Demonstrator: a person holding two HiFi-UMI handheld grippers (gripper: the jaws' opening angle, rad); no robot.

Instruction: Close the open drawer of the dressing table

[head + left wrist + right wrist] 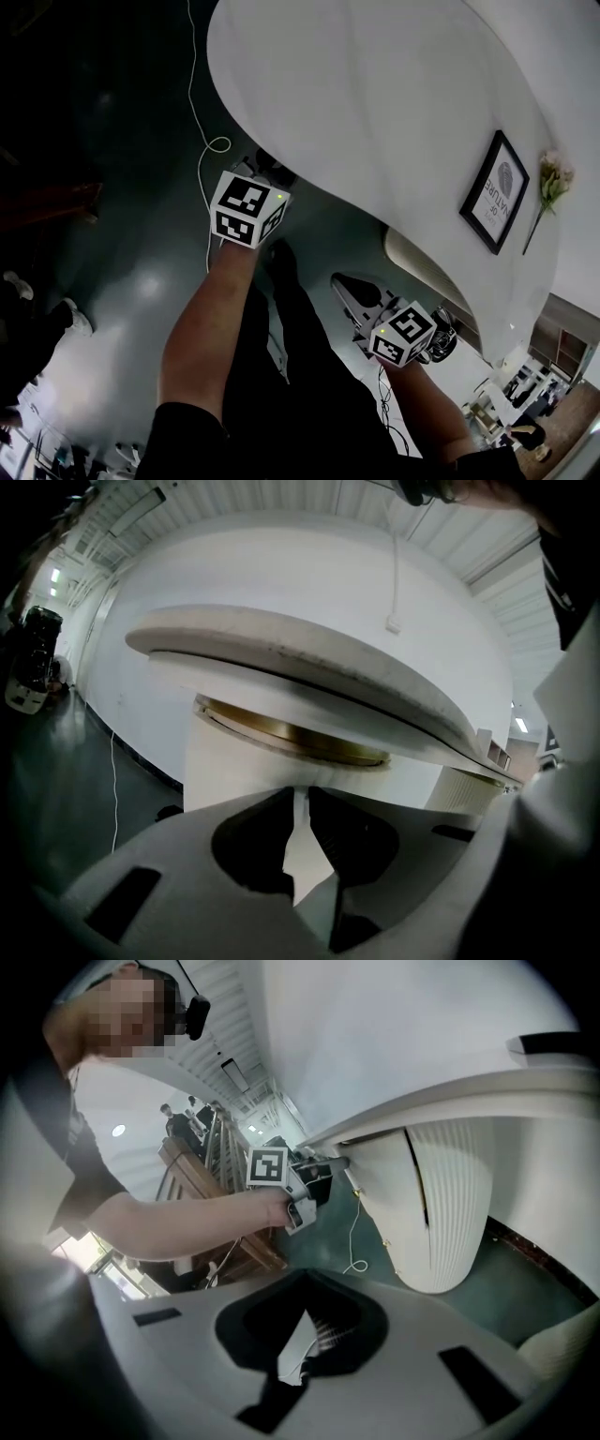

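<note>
White rounded drawer with brass-coloured rim [281,735] judged not fully in under pale curved tabletop [309,663] | left gripper [301,796]: jaws closed, empty, held at drawer front | right gripper [305,1312]: closed, empty, aside | outstanding: push-in.

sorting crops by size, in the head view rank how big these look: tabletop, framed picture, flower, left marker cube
1. tabletop
2. left marker cube and framed picture: about alike, and the cube sits nearer the camera, so unranked
3. flower

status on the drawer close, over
Left gripper shut, nose at drawer front. Right gripper shut, empty, clear of it. Gold rim showing under tabletop. Nothing blocking.
</note>
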